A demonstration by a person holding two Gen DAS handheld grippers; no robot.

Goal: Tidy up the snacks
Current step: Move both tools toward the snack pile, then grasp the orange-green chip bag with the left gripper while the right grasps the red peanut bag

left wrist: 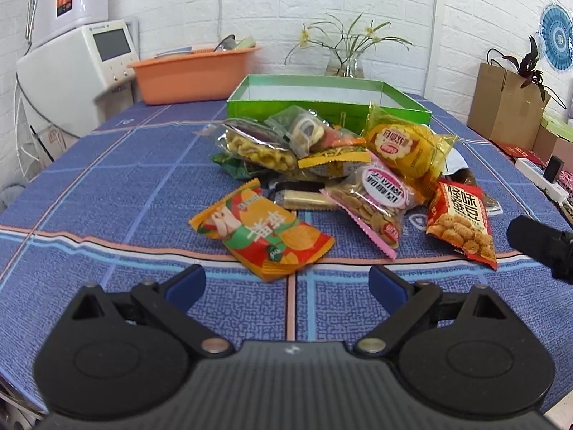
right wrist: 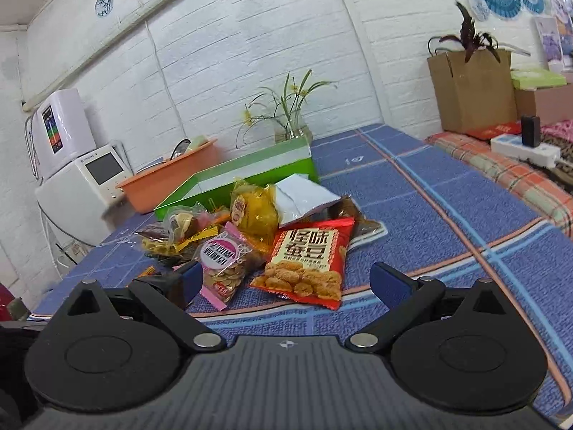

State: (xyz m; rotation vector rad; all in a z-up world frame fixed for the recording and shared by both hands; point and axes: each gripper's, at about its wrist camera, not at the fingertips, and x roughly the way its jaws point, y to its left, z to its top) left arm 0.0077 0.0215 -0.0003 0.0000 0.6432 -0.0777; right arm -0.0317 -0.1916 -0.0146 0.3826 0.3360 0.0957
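Many snack packets [left wrist: 322, 165] lie heaped on the blue checked tablecloth [left wrist: 107, 193], just in front of the green box [left wrist: 322, 107], which stands open-topped. Nearest the left gripper [left wrist: 286, 283]: an orange-and-red packet [left wrist: 261, 233], flat on the cloth, long axis running diagonally from far-left to near-right in the left wrist view, a little apart from the heap. Beside it, a clear pink-edged biscuit bag [left wrist: 372, 204], long axis also far-left to near-right, lower end toward the camera. Red bean-snack packet [right wrist: 308, 261] flat at the heap's right side, printed face up, its bottom edge nearest the right gripper [right wrist: 286, 279]. Yellow round-cake wrapper [left wrist: 404, 147] rests on top of the heap, tilted against the box wall.

Left gripper: blue pads spread wide, nothing between them, just short of the orange-and-red packet. Right gripper: pads also spread wide, pinching nothing, the red packet lying between and beyond them.

Behind the box: orange basin [left wrist: 193, 71], glass vase with flowers [left wrist: 343, 61], white brick wall.
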